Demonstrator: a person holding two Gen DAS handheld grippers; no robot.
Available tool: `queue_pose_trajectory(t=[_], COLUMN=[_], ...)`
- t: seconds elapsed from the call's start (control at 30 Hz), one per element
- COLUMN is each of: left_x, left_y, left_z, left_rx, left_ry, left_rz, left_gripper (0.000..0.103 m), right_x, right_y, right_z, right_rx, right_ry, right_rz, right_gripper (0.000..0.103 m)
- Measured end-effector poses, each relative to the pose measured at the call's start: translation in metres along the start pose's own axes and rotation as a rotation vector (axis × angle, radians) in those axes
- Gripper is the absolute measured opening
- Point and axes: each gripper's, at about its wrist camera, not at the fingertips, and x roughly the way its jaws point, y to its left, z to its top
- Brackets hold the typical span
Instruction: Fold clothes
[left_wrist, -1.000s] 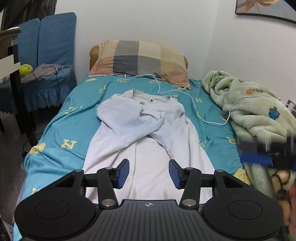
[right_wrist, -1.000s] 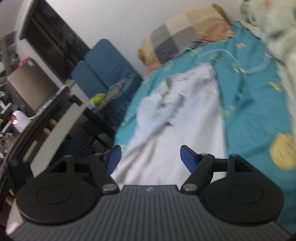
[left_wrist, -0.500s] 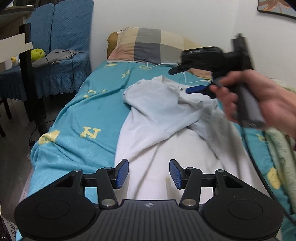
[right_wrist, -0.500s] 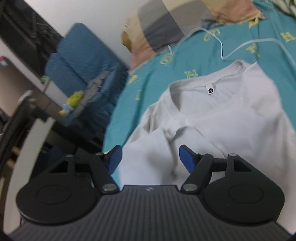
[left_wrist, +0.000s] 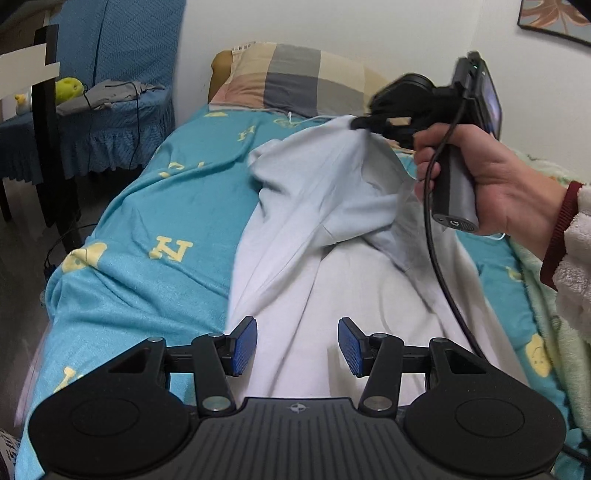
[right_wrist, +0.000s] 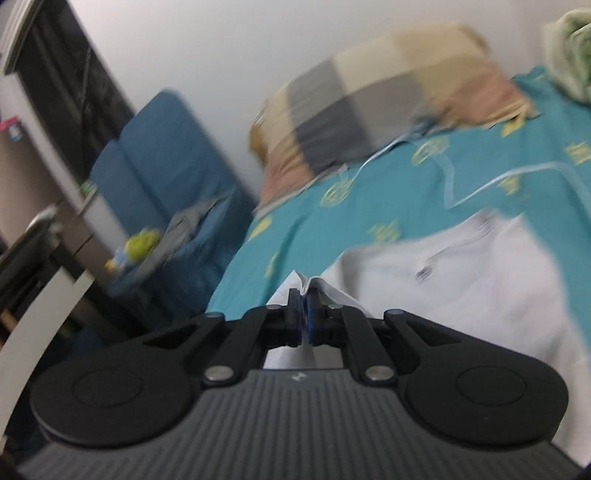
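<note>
White cotton shirt (left_wrist: 325, 236) lies spread on a teal bedsheet (left_wrist: 155, 206), hem toward the viewer. Right gripper (right_wrist: 303, 321) is clamped on a fold of cloth near the collar and holds it raised — a fold seems under way. Left gripper (left_wrist: 297, 345) hovers over the hem, pads apart, holding nothing. Next, the raised cloth likely needs carrying across and laying flat.

our right gripper (right_wrist: 303, 318) has its jaws clamped together on a fold of the white shirt (left_wrist: 332, 206), lifting that edge up off the rest. our right hand (left_wrist: 491, 188) wraps around the gripper's handle, a fluffy white sleeve (left_wrist: 572, 266) at the wrist. our left gripper (left_wrist: 297, 345) points downward over the shirt's lower part, jaws apart, nothing between the blue pads (left_wrist: 243, 345).
</note>
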Motion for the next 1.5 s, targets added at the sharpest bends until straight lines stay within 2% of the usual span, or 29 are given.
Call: queue_pose_trajectory(t=[0.1,0.23,0.43,0.47,0.53,0.57,0.6,0.8,0.97,1.23,1.33,1.4,1.5], left_x=[-0.003,0.001,0.007,0.007,0.007,0.006,0.004,-0.015,-0.032,-0.071,-0.082,-0.087,-0.095], left_y=[-0.003,-0.005,0.0,0.001,0.002,0.003,0.003,-0.003,-0.012,-0.032,-0.046,-0.057,-0.065], left_z=[0.0,-0.001,-0.001,0.0,0.0,0.001,0.001,0.001,0.002,-0.011,-0.025,-0.033,-0.042], left_rx=[0.006,0.007,-0.015,-0.017,-0.032,-0.04,-0.042,-0.03,-0.017,0.02,0.048,0.082,0.094], left_ry=[-0.005,0.009,0.018,0.018,0.02,0.02,0.015,-0.022,-0.044,-0.078,-0.064,-0.057,-0.055], left_rz=[0.006,0.013,0.007,0.005,-0.008,-0.015,-0.019,-0.024,-0.015,-0.011,-0.004,0.003,0.011], left_gripper=[0.052,0.052,0.052,0.052,0.052,0.052,0.052,0.053,0.054,0.056,0.057,0.057,0.057], right_x=[-0.004,0.012,0.02,0.016,0.007,0.002,-0.008,-0.089,-0.187,-0.333,-0.37,-0.386,-0.393], right_y=[-0.022,-0.053,-0.07,-0.068,-0.063,-0.06,-0.055,-0.019,0.005,0.048,0.056,0.054,0.046], right_z=[0.006,-0.011,-0.036,-0.036,-0.034,-0.032,-0.031,-0.037,-0.064,-0.11,-0.125,-0.135,-0.147], right_rx=[0.042,0.069,0.133,0.131,0.125,0.12,0.105,0.012,-0.003,-0.125,-0.189,-0.184,-0.199], right_ry=[-0.035,0.021,0.055,0.058,0.064,0.065,0.056,0.066,0.072,0.069,0.026,-0.012,-0.026], right_rz=[-0.109,-0.2,-0.185,-0.174,-0.146,-0.129,-0.116,-0.064,-0.044,-0.046,-0.045,-0.04,-0.036], right_gripper=[0.005,0.006,0.009,0.014,0.043,0.069,0.079,0.077,0.077,0.077,0.077,0.077,0.077])
